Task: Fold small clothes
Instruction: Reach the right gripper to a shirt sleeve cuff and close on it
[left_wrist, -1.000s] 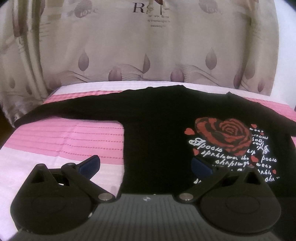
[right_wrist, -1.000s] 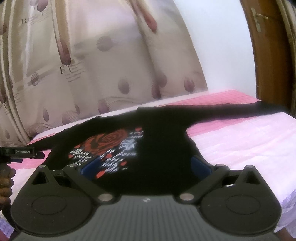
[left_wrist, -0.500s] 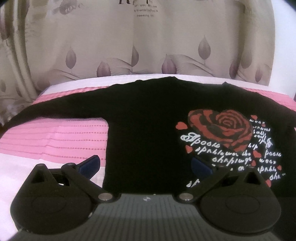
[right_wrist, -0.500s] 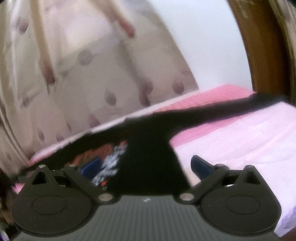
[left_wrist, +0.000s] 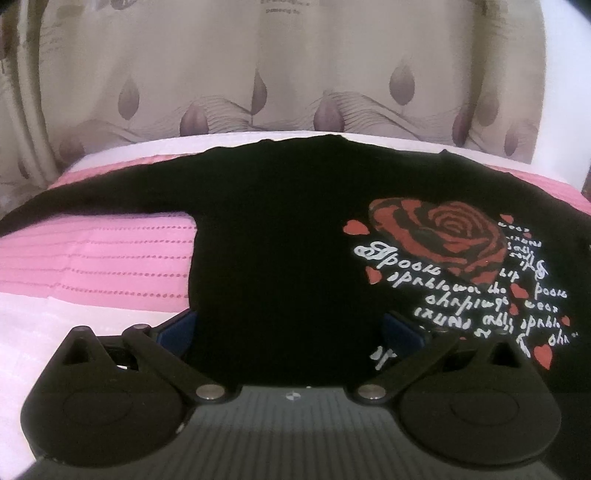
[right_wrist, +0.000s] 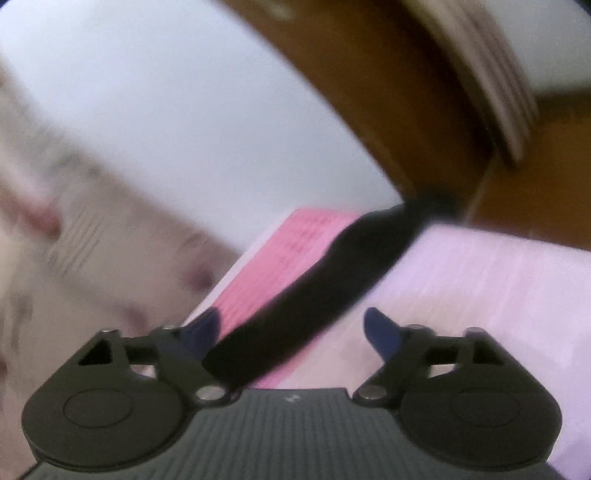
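Now our right claw straddles the shirt's sleeve, jaws just narrowing but not yet pinching it. Our left claw gapes empty over the shirt hem.

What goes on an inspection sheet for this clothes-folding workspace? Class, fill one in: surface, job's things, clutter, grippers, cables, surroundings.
Surface: bed with pink striped bedsheet.
Job's things: black long-sleeved top with rose print, spread flat, unfolded; one sleeve stretches toward the bed's edge.
Clutter: nothing seen.
Grippers: left hand-held gripper open over the top's hem; right hand-held gripper open, jaws just been closing, sleeve between them, not pinched.
Cables: nothing seen.
Surroundings: patterned curtain, white wall, wooden frame.
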